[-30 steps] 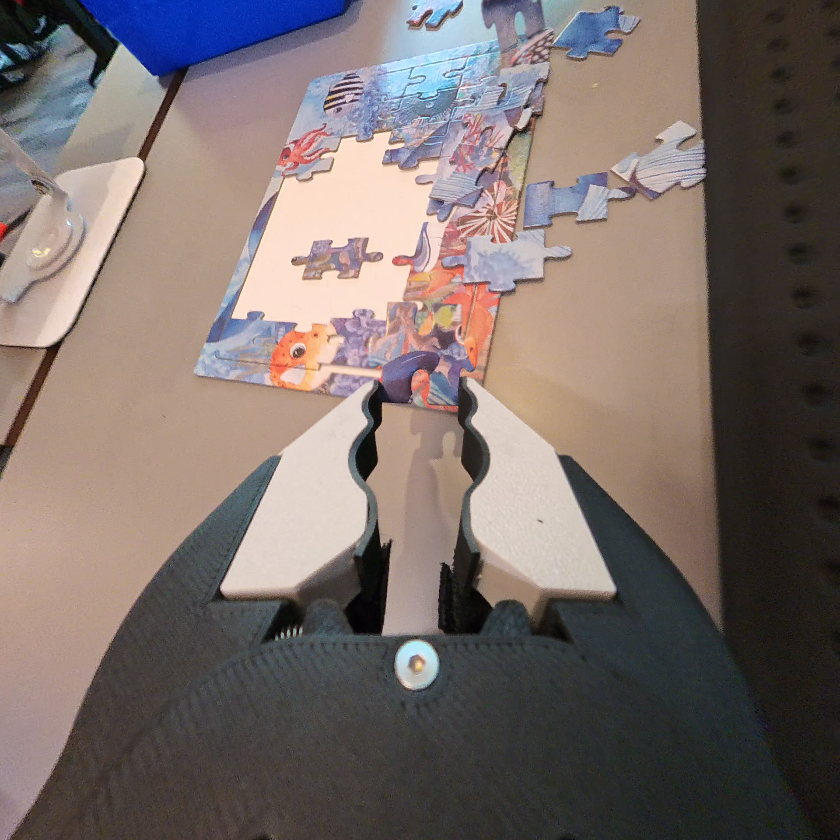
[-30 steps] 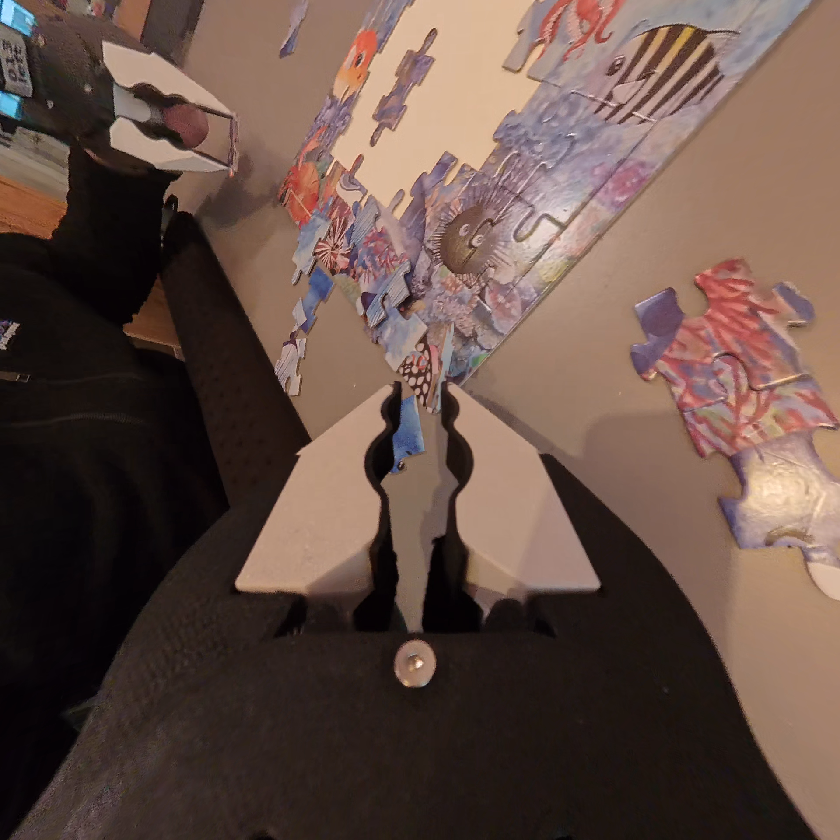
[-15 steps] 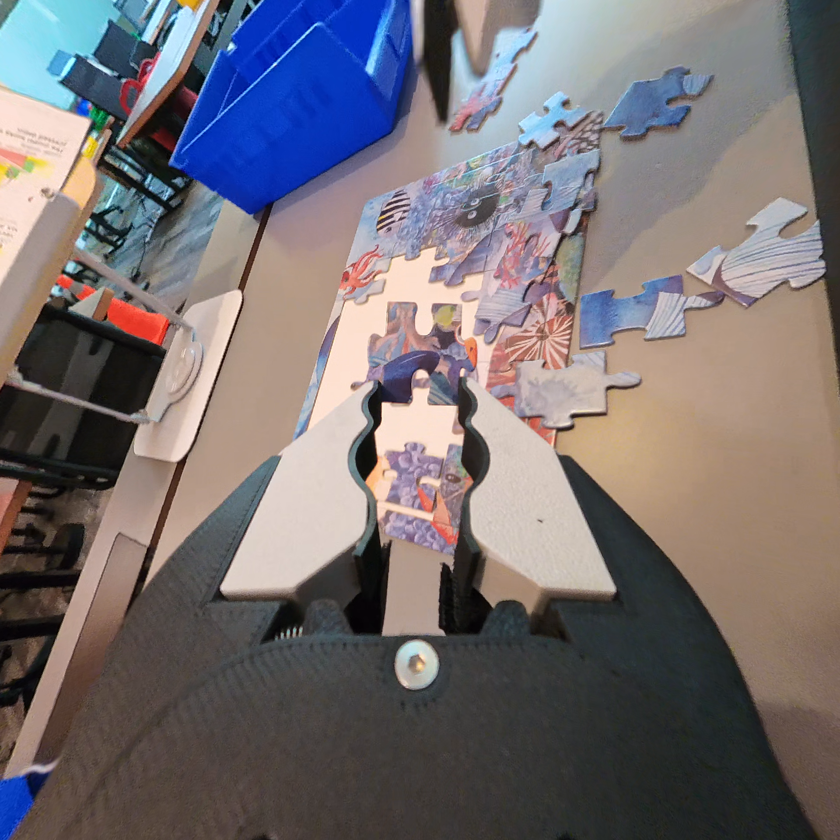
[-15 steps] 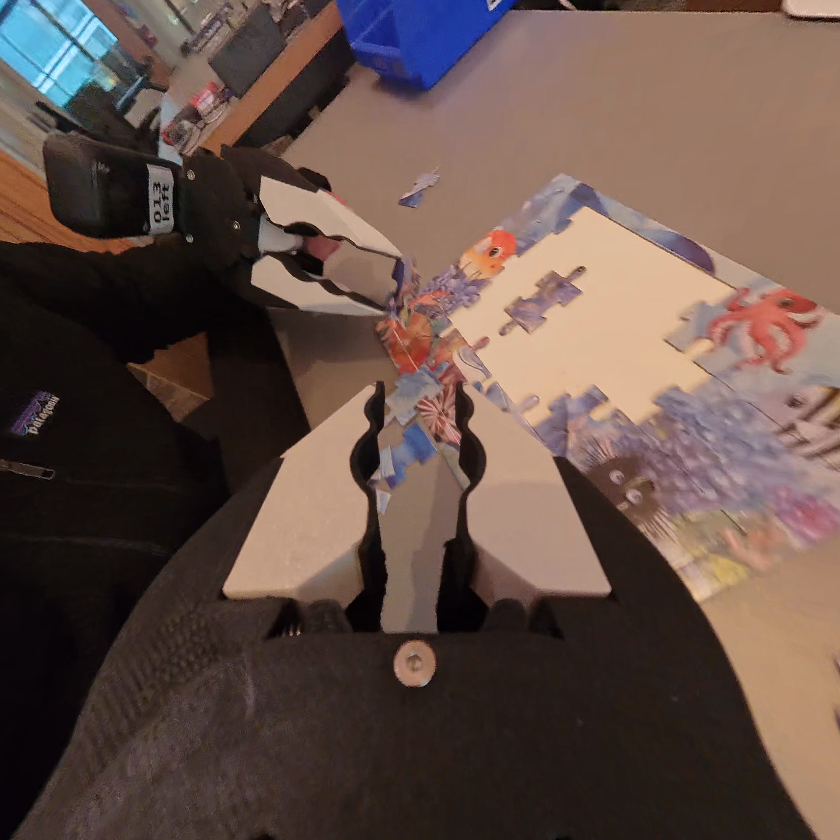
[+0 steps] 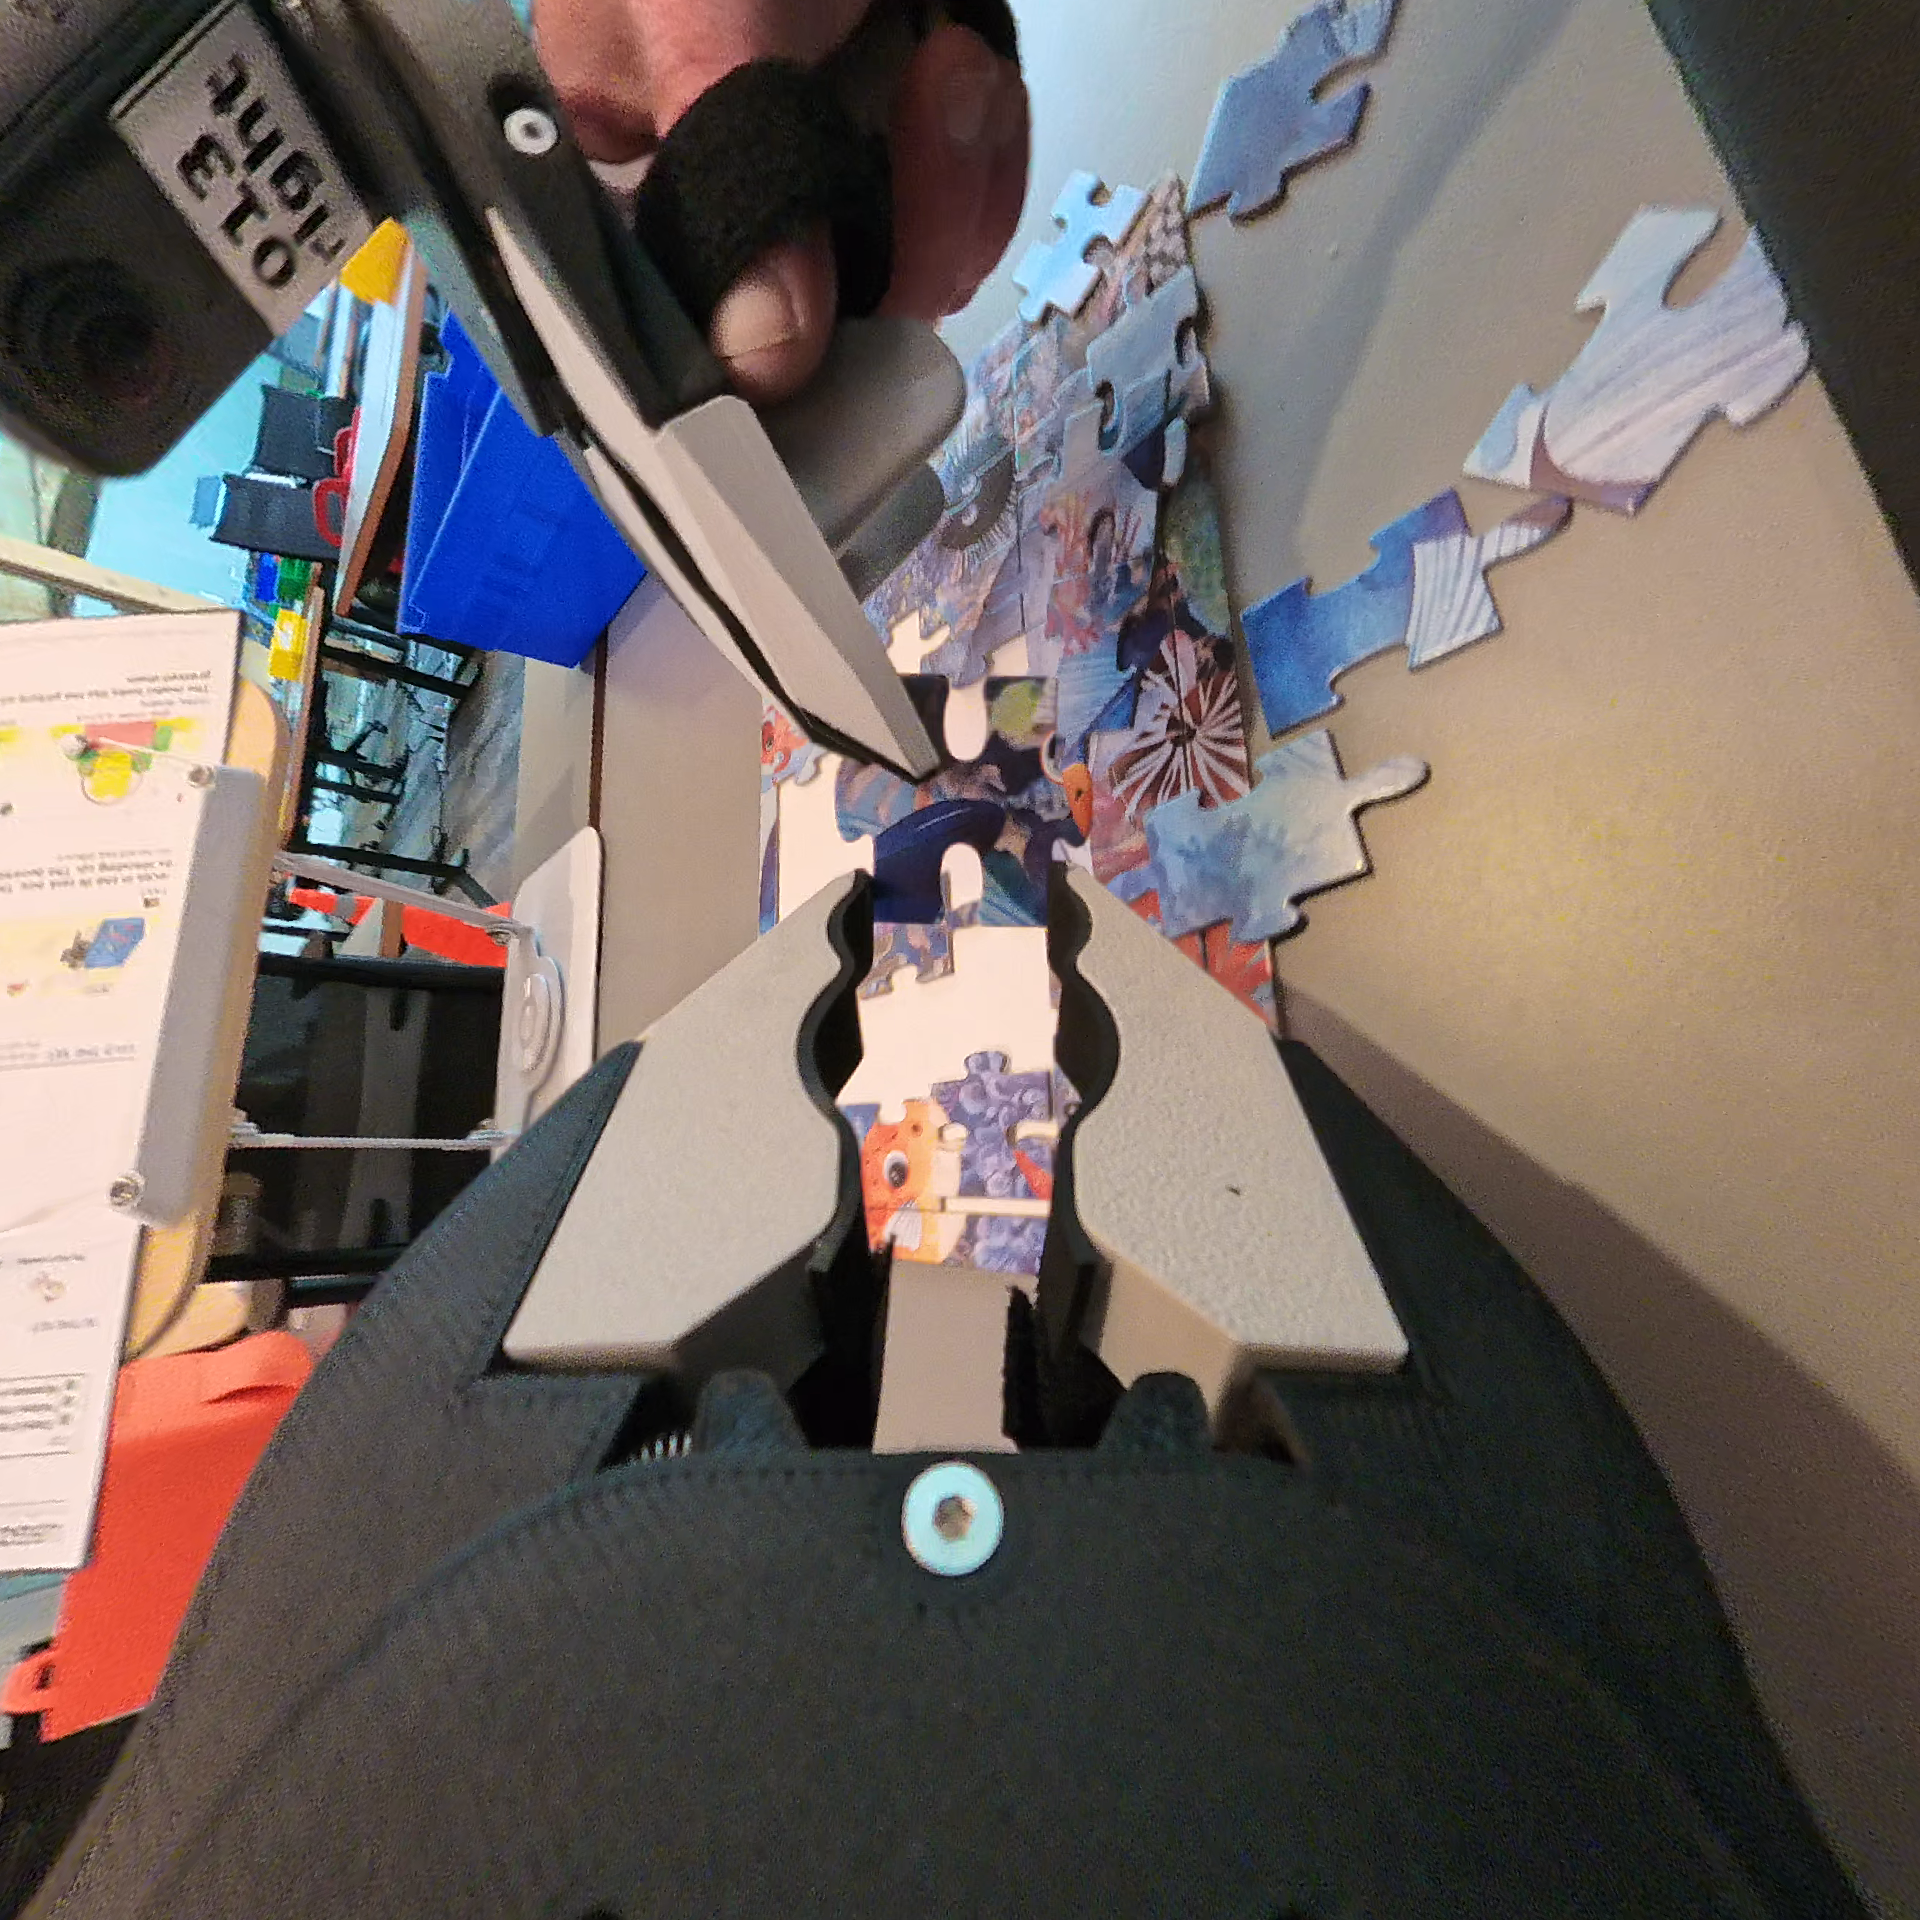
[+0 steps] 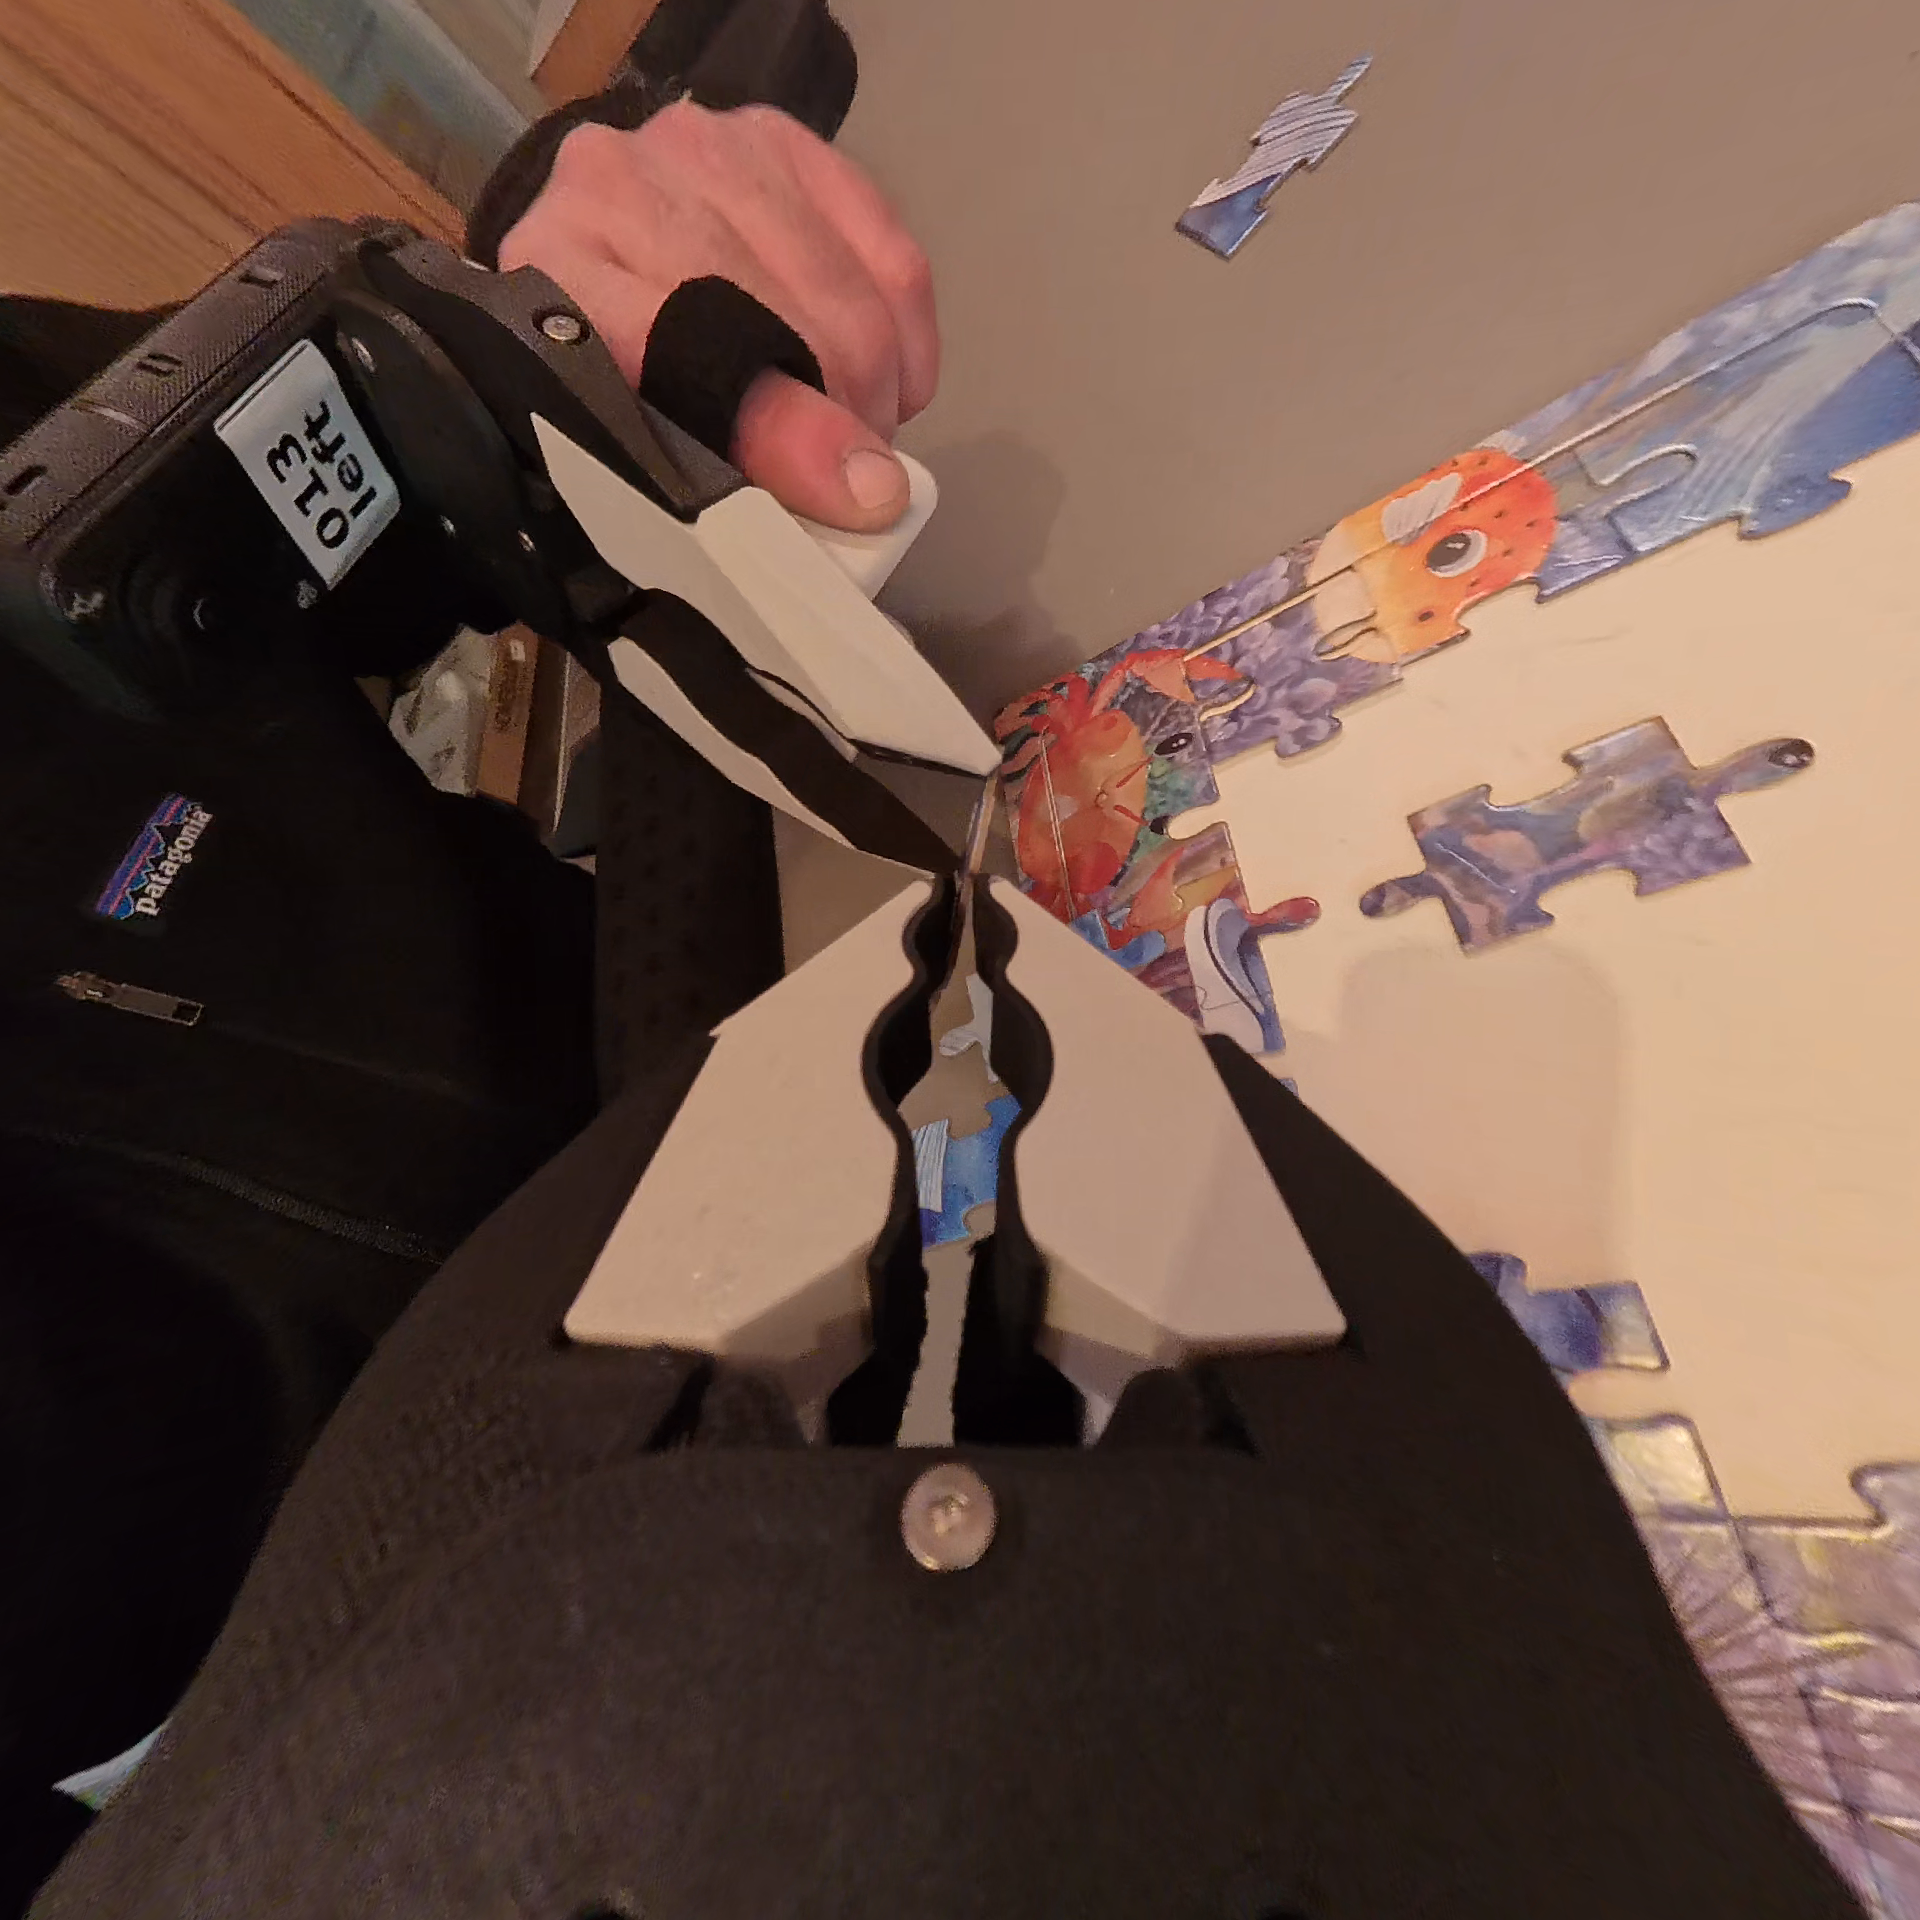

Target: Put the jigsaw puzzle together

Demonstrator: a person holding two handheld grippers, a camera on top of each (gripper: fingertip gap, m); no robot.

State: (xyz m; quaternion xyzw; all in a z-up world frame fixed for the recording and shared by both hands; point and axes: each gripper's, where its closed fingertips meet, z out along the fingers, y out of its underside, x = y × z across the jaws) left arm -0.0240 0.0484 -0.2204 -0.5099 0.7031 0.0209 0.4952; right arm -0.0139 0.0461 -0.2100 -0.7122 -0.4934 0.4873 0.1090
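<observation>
The jigsaw board (image 5: 966,997) lies on the grey table, its white backing (image 6: 1455,1091) bare in the middle and fitted pieces around the rim. My left gripper (image 5: 956,883) is shut across a dark blue fish piece (image 5: 987,831) and holds it above the board. My right gripper (image 6: 961,888) pinches the far corner of the same piece, seen edge-on (image 6: 975,831). It also shows in the left wrist view (image 5: 920,769), coming in from the upper left. One loose piece (image 6: 1558,842) lies on the bare backing.
Several loose pieces lie on the table right of the board (image 5: 1257,852) (image 5: 1371,613) (image 5: 1642,384). Another lies beyond the board's corner (image 6: 1278,156). A blue bin (image 5: 499,520) and a white stand plate (image 5: 551,987) are to the left. A person's black jacket (image 6: 208,1039) is close by. My left and right fingertips are right by each other.
My left gripper lifted the fish piece off the board's near edge and carried it over the bare middle. My right gripper swung across and closed on the piece's far corner.
</observation>
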